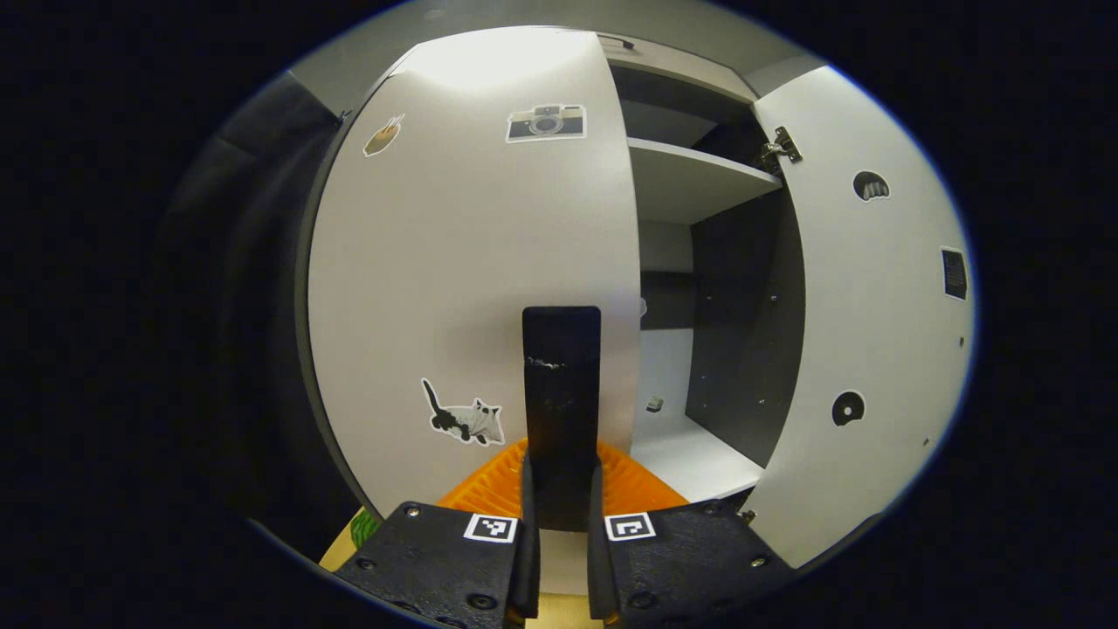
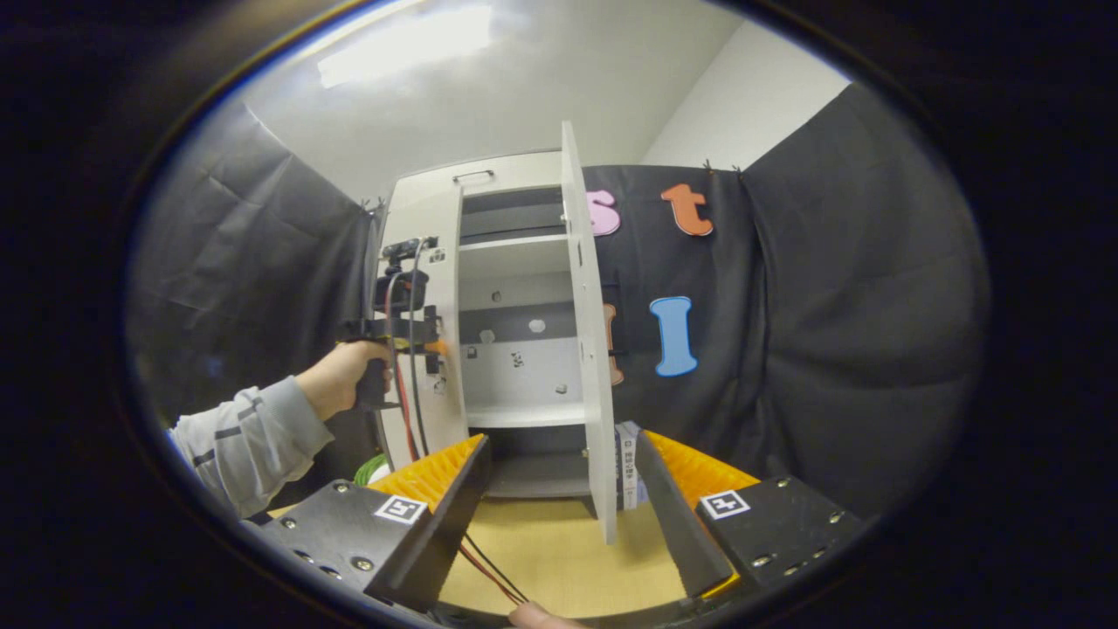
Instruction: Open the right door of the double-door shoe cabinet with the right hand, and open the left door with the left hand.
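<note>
While its left door [image 1: 472,279] stays closed, right door [image 1: 873,314] stands open.

One cabinet [image 2: 515,349] with two doors: the left door [image 1: 472,262] and the right door [image 1: 873,306]. Three stickers on the left door: a camera [image 1: 546,123], a cat [image 1: 465,419], and a small one [image 1: 383,137] at its top corner. Two shelves [image 1: 694,179] inside.

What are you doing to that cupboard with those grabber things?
A person is opening a white double-door shoe cabinet with two handheld grippers. The right door already stands wide open, and the right gripper is open, holding nothing. The left gripper, fingers together, is at the free edge of the sticker-covered left door, which looks closed.
</note>
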